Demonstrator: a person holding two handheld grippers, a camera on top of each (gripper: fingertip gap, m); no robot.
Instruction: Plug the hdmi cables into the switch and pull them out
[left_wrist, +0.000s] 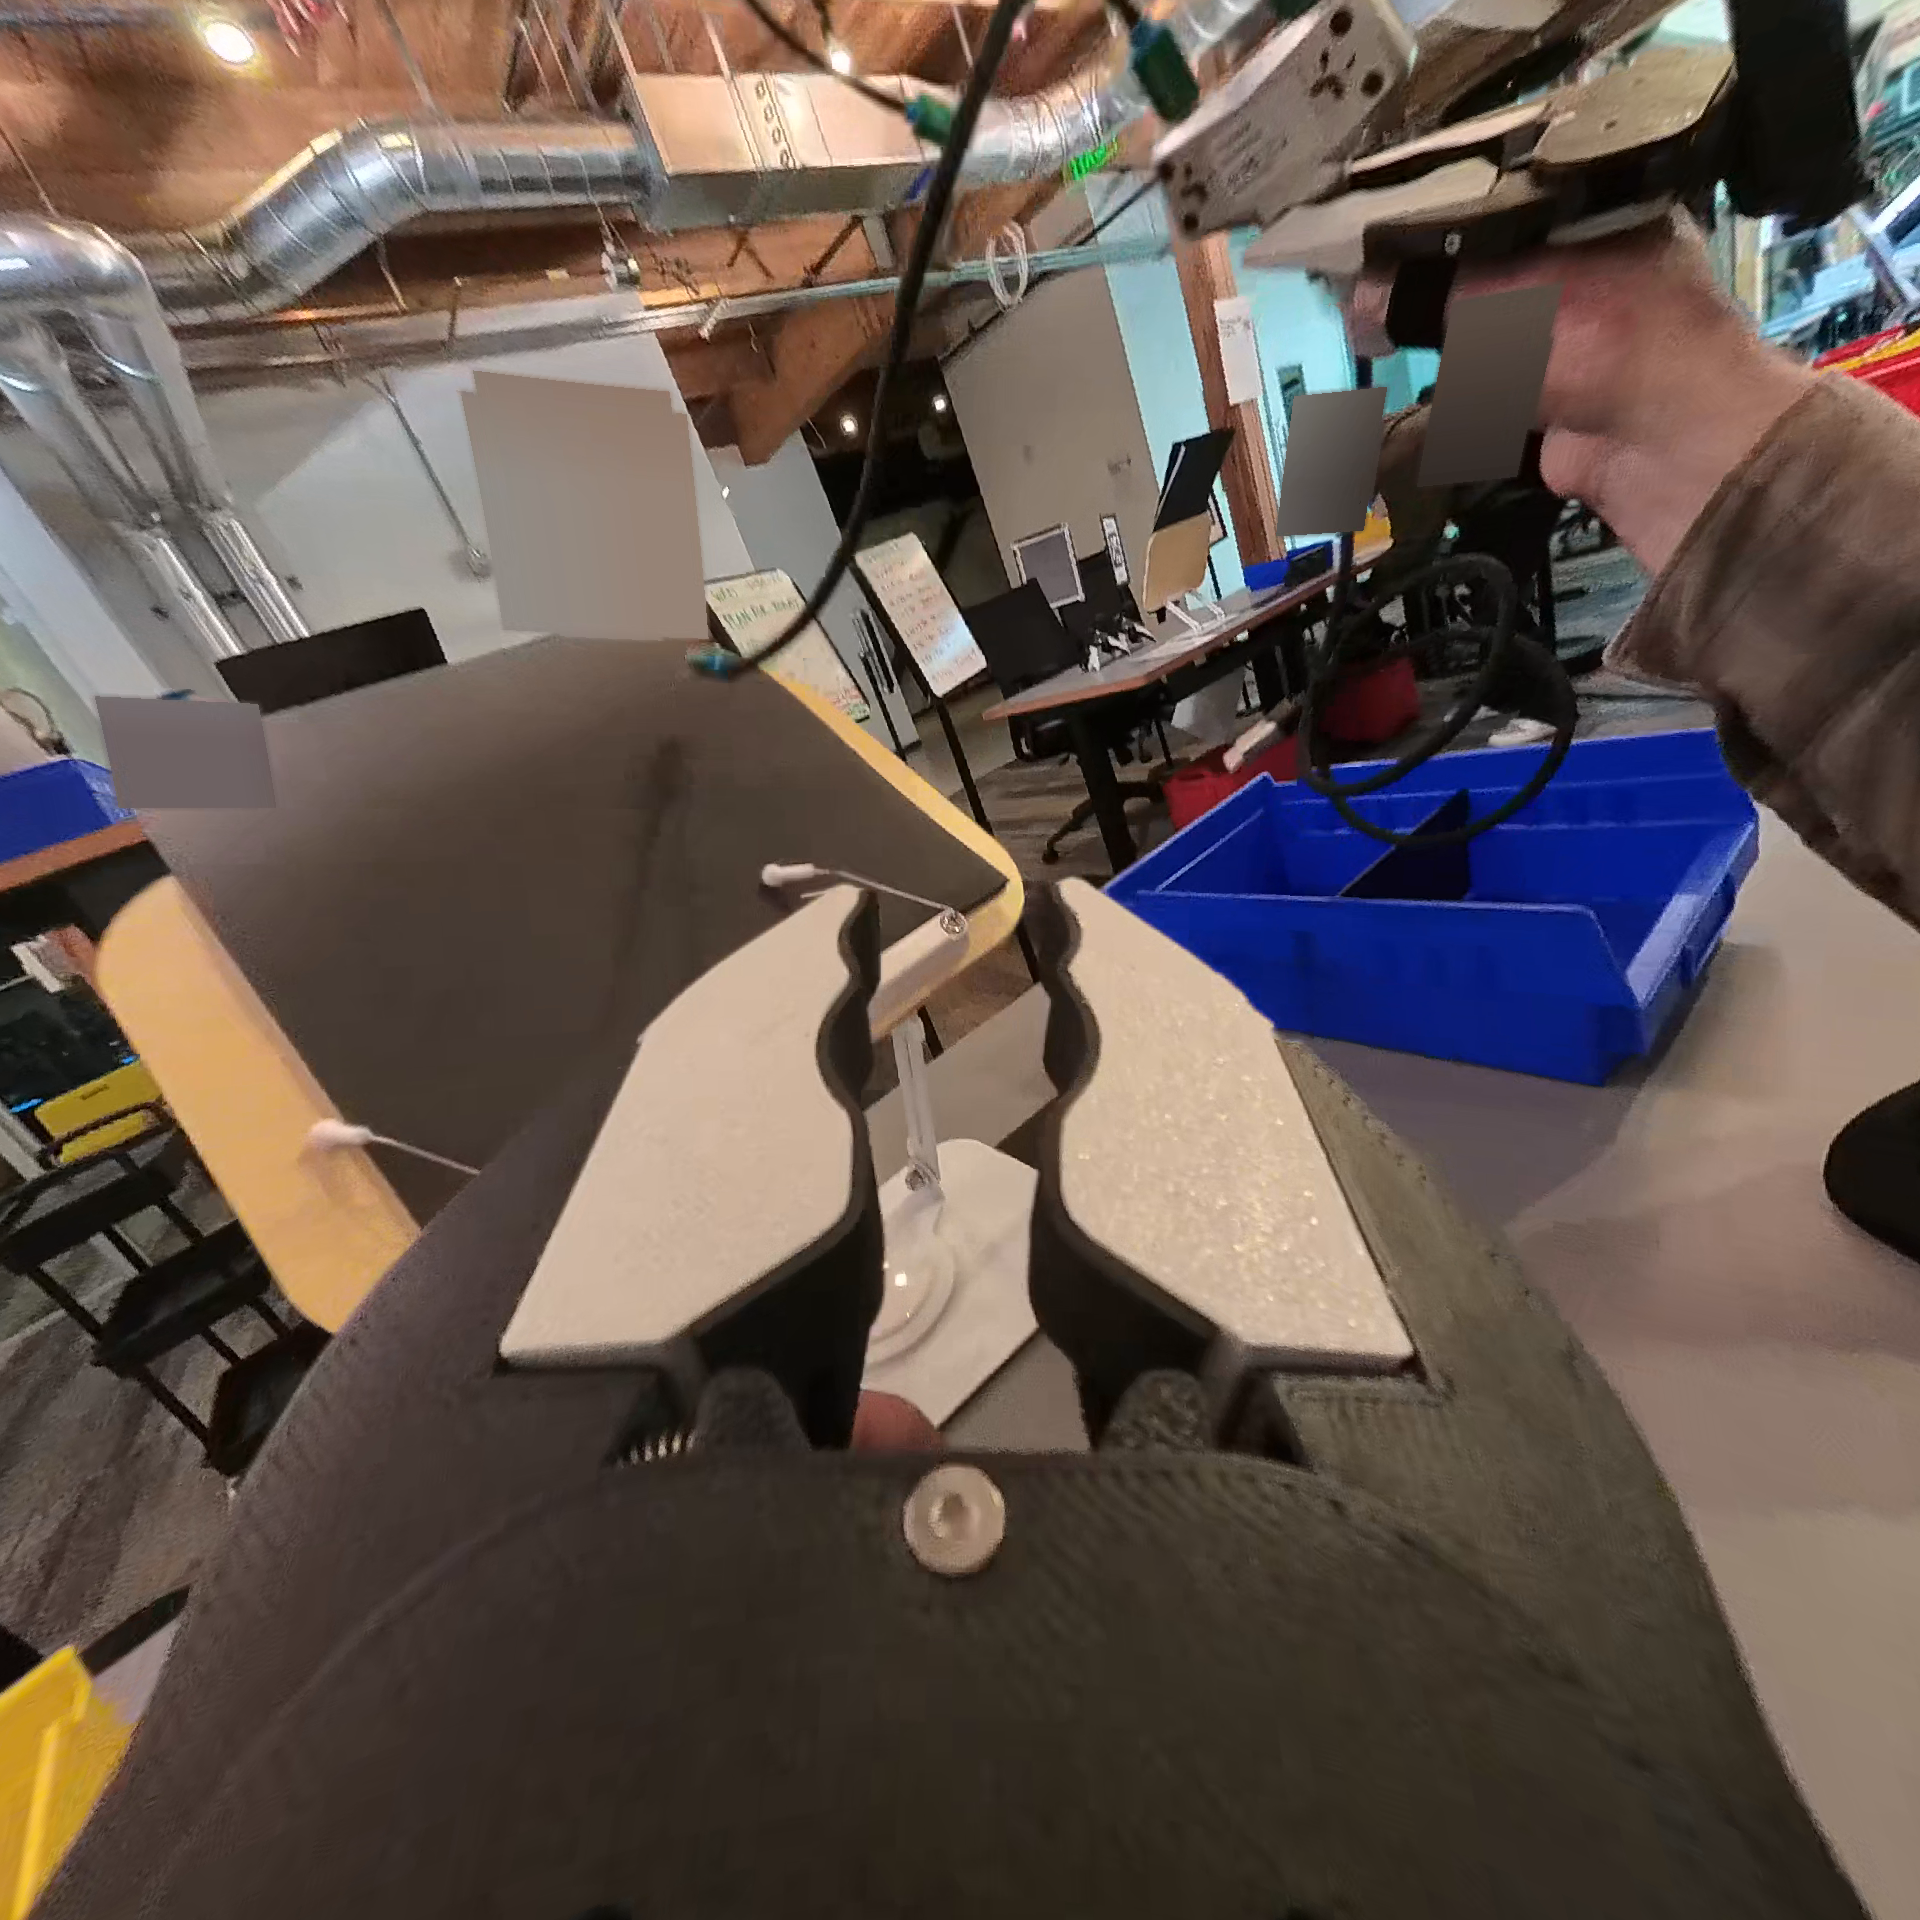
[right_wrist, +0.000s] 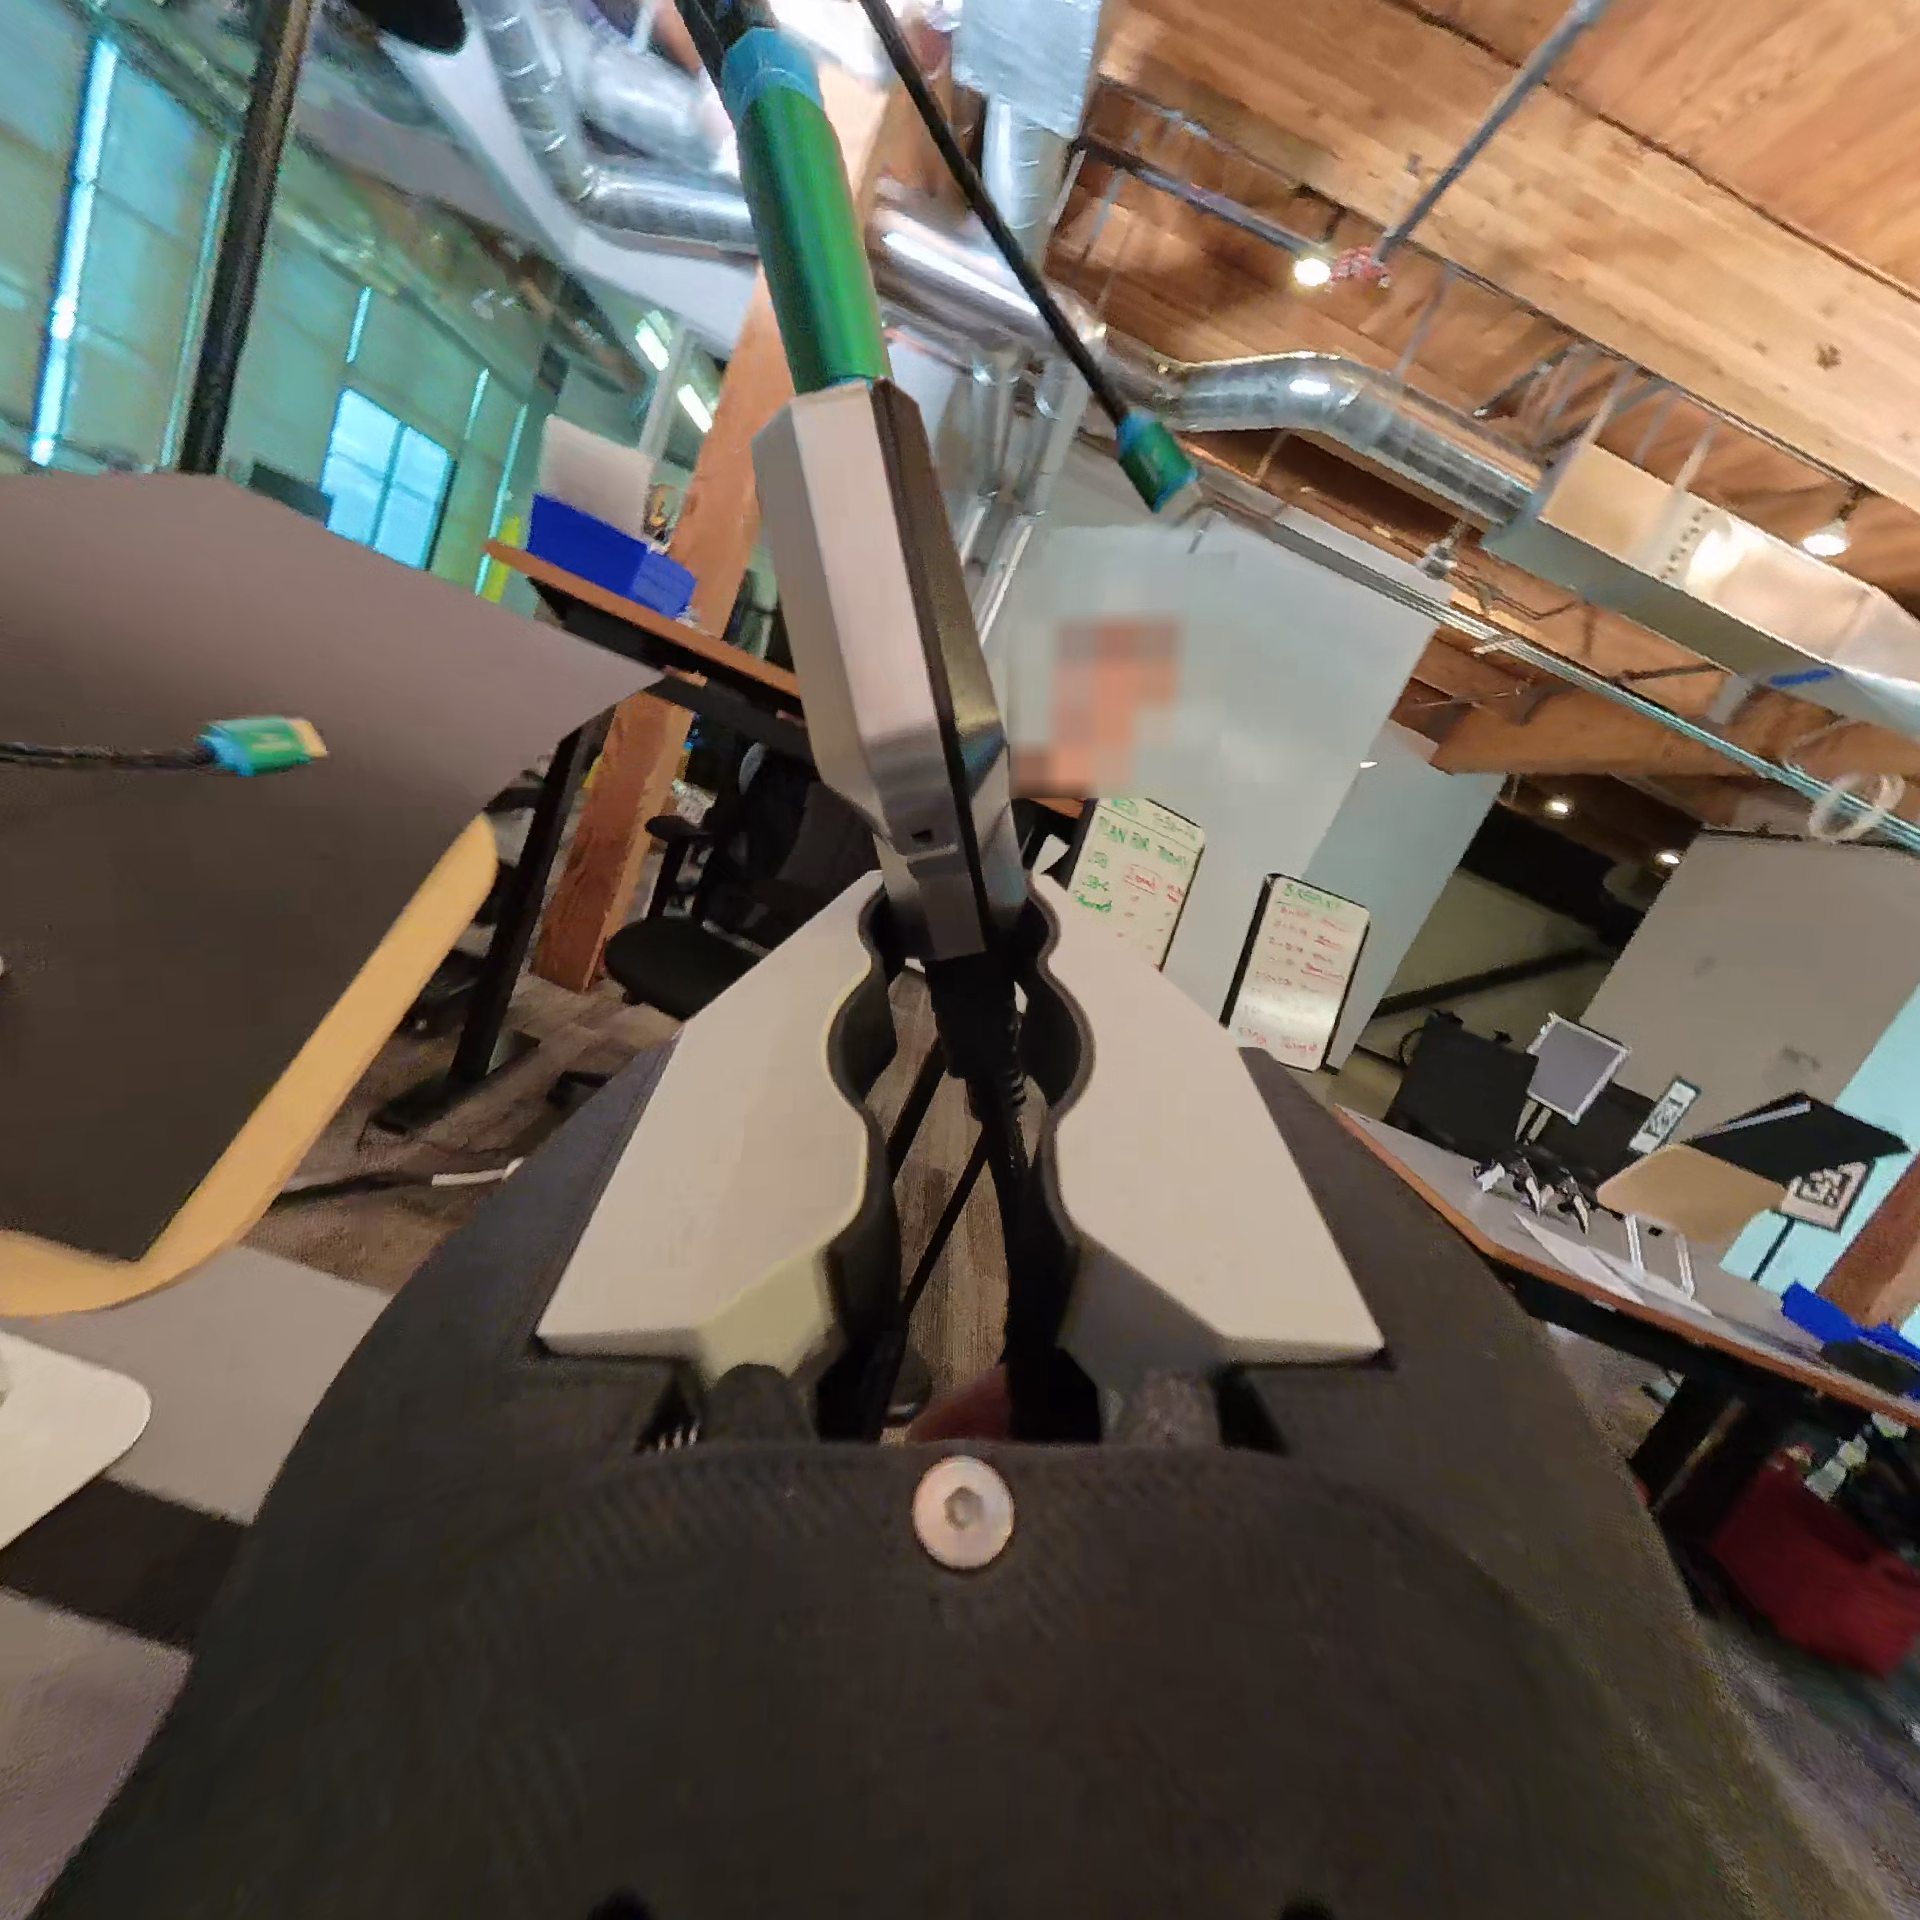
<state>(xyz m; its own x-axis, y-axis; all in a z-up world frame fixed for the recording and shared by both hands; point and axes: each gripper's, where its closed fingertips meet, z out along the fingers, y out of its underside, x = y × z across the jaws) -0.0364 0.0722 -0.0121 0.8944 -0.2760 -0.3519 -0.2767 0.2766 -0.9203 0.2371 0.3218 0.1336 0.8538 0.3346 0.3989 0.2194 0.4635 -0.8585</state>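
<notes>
Right hand-held gripper is clamped on the lower end of the silver switch, holding it up in the air, tilted, well above the grey bench. Left hand-held gripper holds nothing, its jaws narrowly parted, aimed at a dark board with a pale edge. One green-ended HDMI cable sits in the top of the switch; a second green plug hangs loose beside it, and a third lies apart to the left. I judge the grip risky: with only a corner pinched, a pull on the seated cable could twist the switch out of the jaws. Most ports are hidden, and a black lead running through the jaws blocks the contact.
</notes>
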